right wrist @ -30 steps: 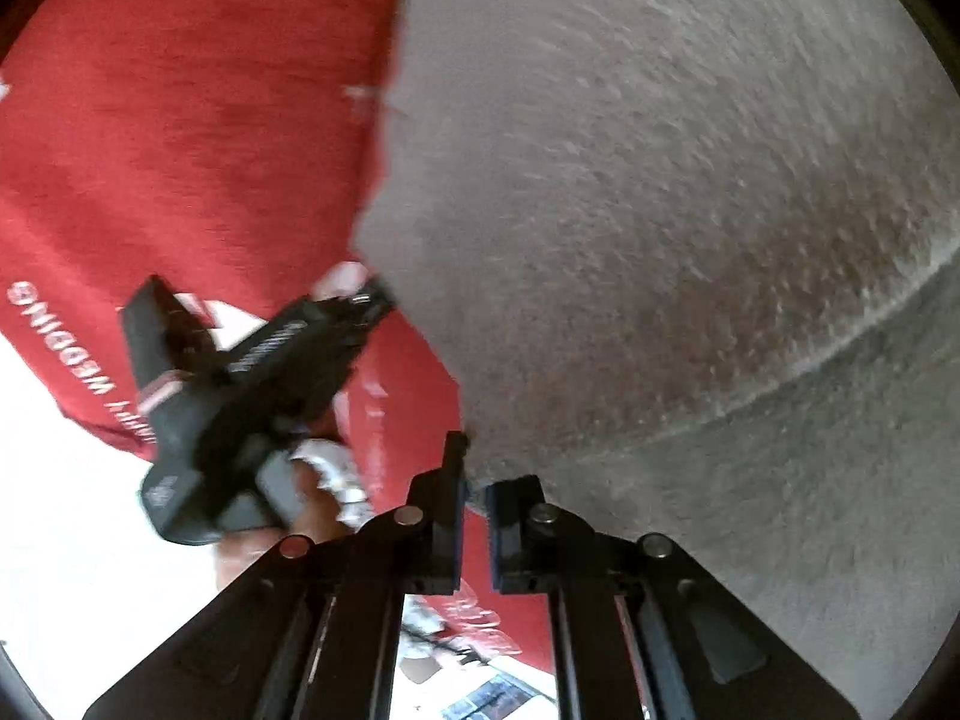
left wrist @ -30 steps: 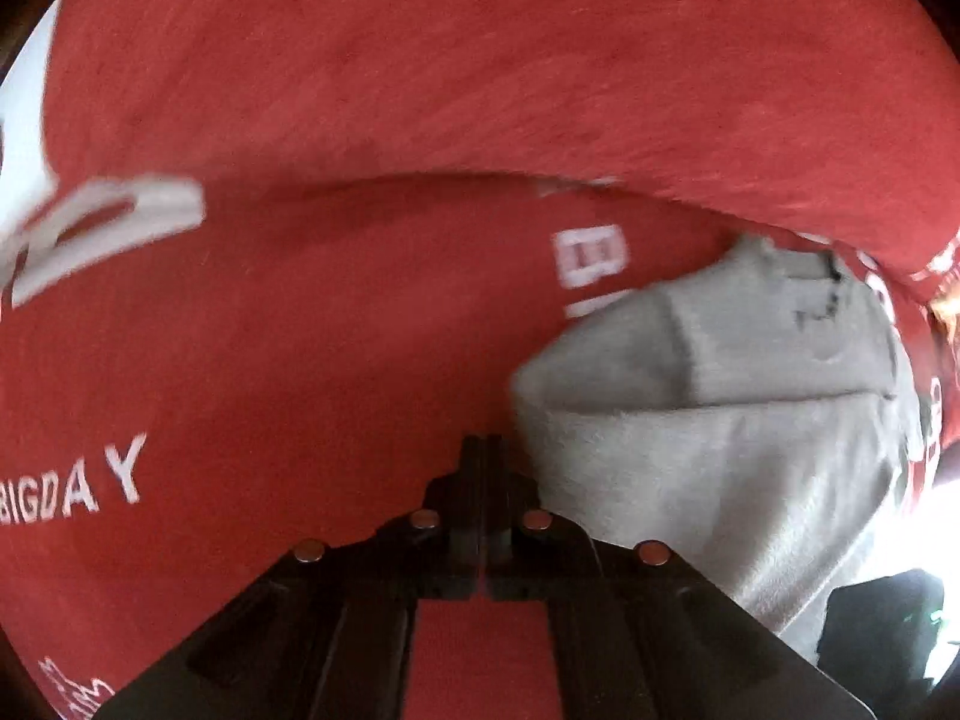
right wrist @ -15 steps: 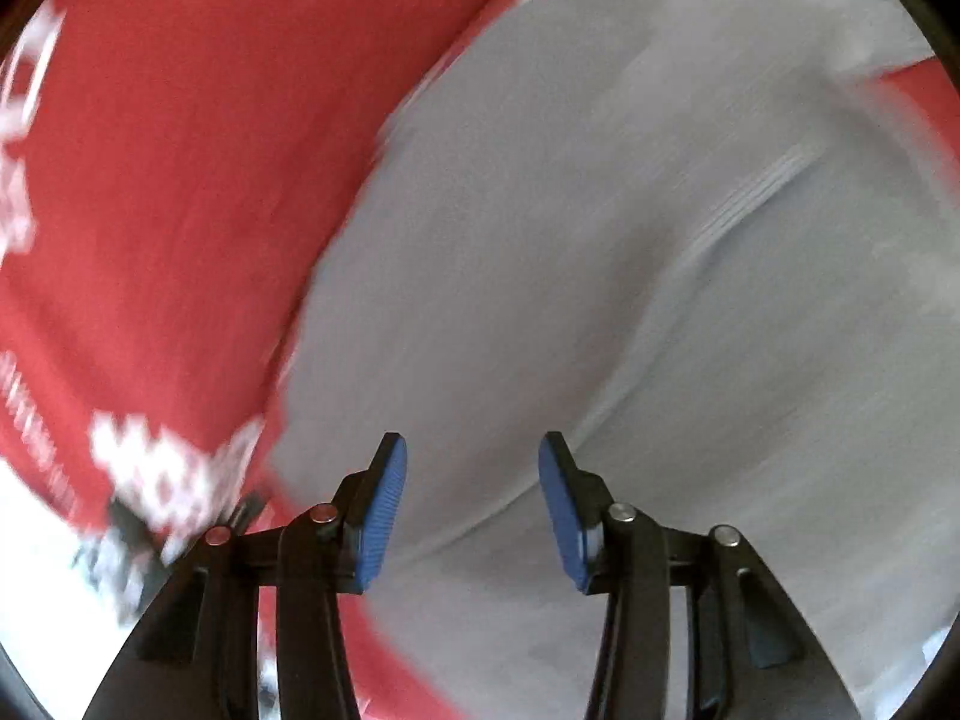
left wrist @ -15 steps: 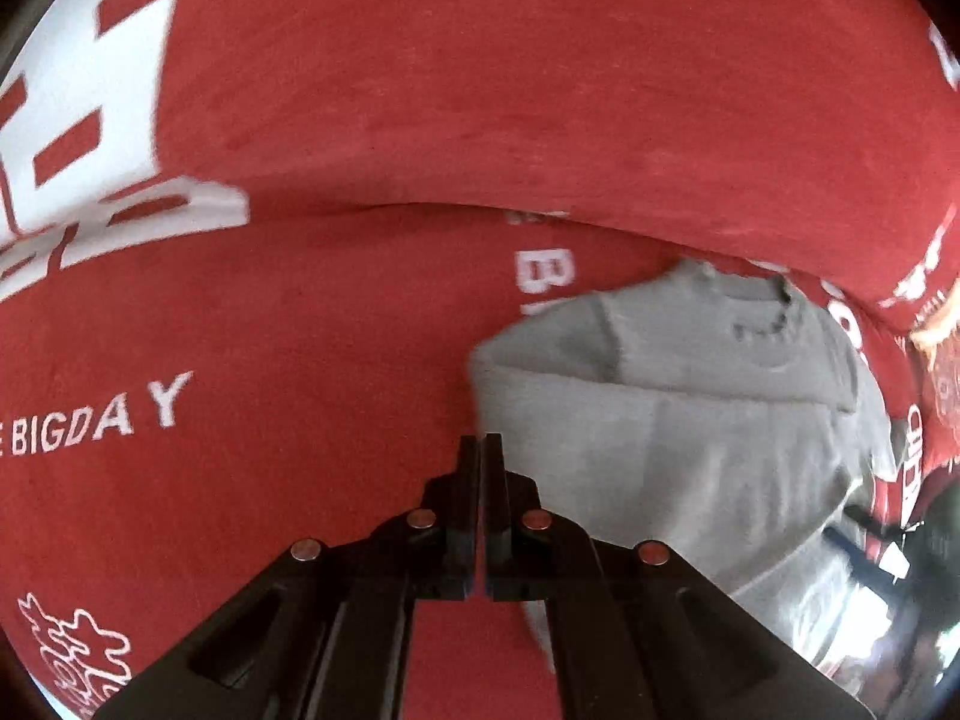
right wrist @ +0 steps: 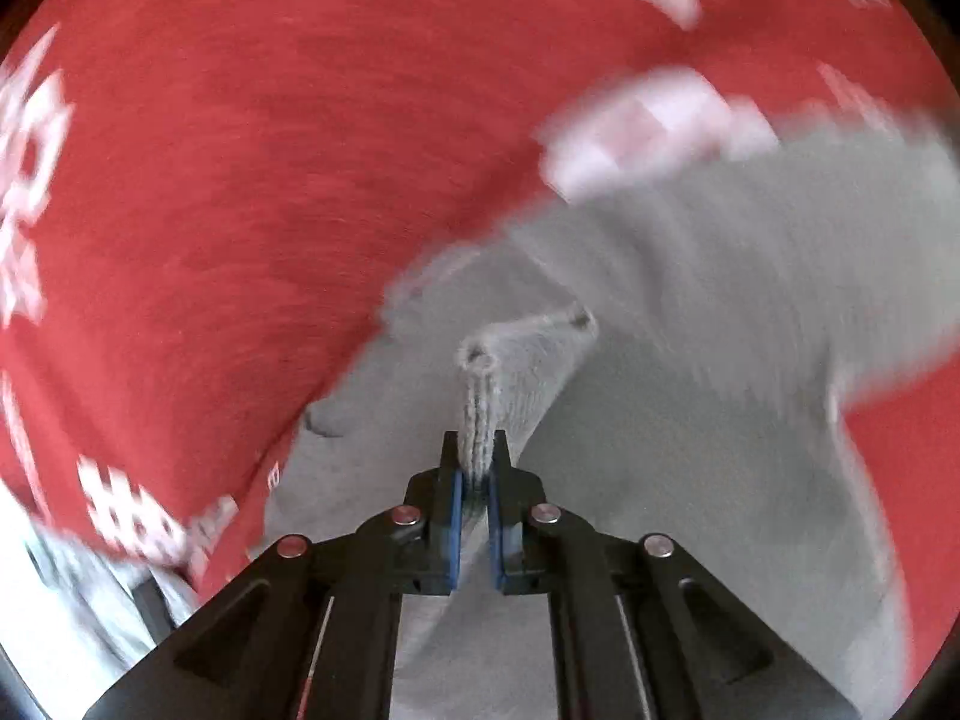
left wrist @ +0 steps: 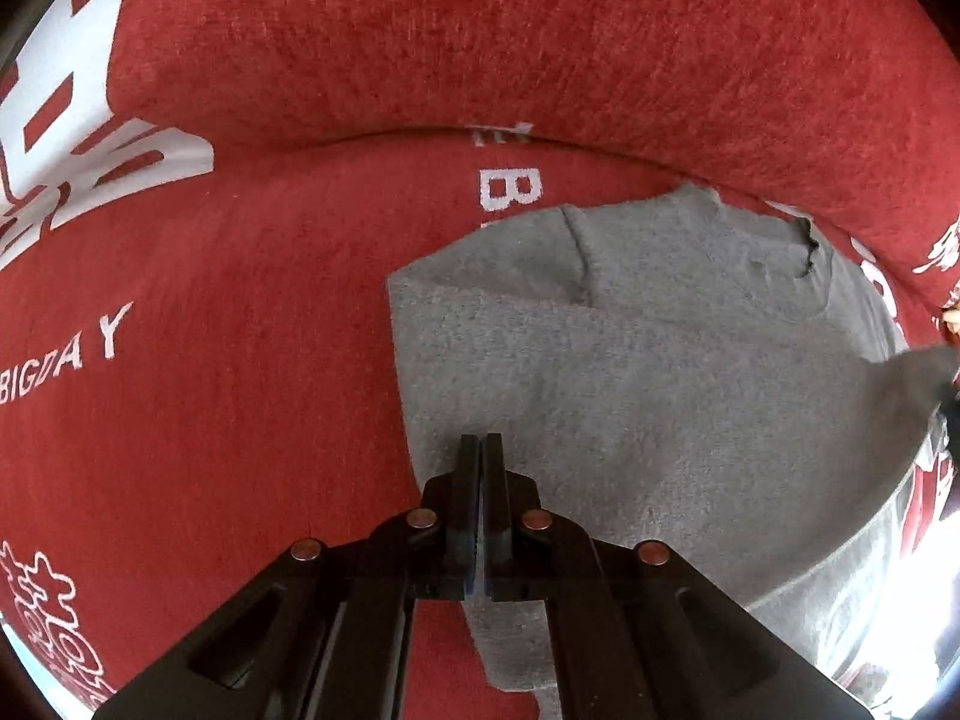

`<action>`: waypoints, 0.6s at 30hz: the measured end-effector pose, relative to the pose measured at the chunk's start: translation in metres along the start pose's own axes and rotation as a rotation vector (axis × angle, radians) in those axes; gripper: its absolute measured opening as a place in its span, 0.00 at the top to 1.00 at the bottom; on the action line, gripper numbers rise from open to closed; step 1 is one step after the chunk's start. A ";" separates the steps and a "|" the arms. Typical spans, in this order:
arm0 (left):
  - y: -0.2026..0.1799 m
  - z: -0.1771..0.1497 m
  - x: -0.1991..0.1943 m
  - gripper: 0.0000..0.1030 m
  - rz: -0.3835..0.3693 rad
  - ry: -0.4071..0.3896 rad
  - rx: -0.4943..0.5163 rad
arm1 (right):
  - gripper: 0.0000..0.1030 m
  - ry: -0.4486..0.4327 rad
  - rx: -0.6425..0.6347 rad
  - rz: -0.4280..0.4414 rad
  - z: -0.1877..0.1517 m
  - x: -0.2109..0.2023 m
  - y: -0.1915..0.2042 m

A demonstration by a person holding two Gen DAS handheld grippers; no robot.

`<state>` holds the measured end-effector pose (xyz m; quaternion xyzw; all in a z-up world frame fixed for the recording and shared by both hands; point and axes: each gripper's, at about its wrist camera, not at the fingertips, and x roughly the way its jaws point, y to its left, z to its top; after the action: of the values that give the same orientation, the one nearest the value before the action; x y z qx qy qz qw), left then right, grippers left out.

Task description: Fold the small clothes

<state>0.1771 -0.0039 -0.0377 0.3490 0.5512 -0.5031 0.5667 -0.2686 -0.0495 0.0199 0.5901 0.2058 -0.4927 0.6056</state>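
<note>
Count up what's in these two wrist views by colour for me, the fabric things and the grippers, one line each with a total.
Grey: 1, the grey garment, a bunched fold of it pinched in the right gripper.
Red: 1, the red printed cloth under it.
Black: 2, the left gripper, jaws shut with nothing visible between them, and the right gripper.
Total: 4

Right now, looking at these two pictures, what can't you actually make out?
- Right wrist view: white print on the red cover is smeared by motion blur, unreadable.
- Left wrist view: the grey garment runs off the right edge; the left hand-held gripper hides its near part.
- Left wrist view: whether that shut gripper touches the cloth.
</note>
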 end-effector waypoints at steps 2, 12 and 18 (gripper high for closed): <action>-0.002 -0.001 0.001 0.99 0.009 -0.005 0.001 | 0.92 -0.009 -0.088 -0.038 0.011 0.007 0.009; -0.013 -0.001 -0.010 0.99 0.065 -0.008 -0.012 | 0.81 0.068 -0.025 -0.222 0.005 0.015 -0.059; -0.033 -0.015 -0.025 0.99 0.045 -0.009 0.068 | 0.78 0.026 0.027 -0.212 -0.003 -0.015 -0.048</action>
<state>0.1444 0.0063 -0.0100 0.3782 0.5234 -0.5103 0.5680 -0.3146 -0.0328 0.0074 0.5796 0.2682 -0.5489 0.5393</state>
